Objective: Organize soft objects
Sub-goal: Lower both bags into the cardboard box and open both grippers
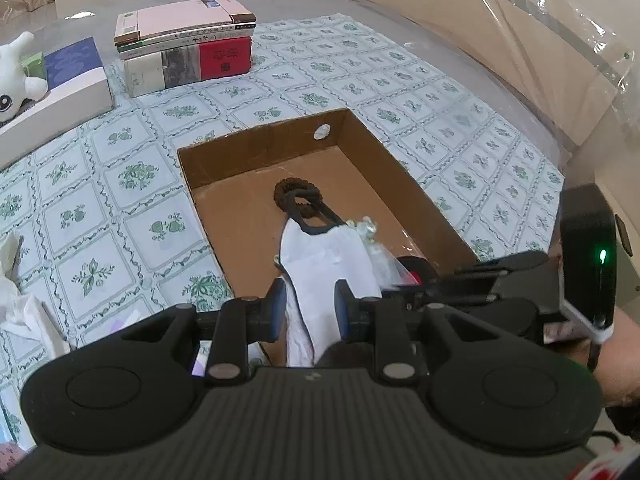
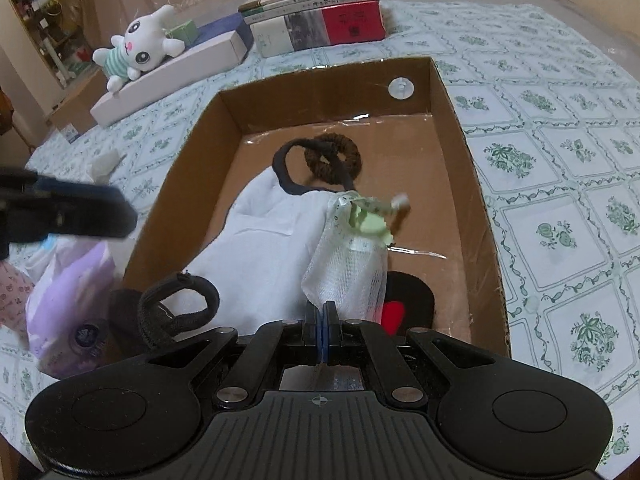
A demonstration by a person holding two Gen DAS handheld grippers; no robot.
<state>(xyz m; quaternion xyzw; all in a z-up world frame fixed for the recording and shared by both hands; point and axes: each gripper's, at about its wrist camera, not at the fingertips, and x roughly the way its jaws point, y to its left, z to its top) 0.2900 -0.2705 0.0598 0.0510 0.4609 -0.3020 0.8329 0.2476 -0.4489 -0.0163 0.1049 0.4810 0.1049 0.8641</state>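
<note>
The right gripper (image 2: pixel 325 312) pinches the white mesh bag (image 2: pixel 348 268) low over the cardboard box (image 2: pixel 476 184) – lower it fully before letting go. The left gripper (image 1: pixel 311 308) (jaws slightly parted) straddles the white cloth (image 1: pixel 324 264) – keep clear.
</note>
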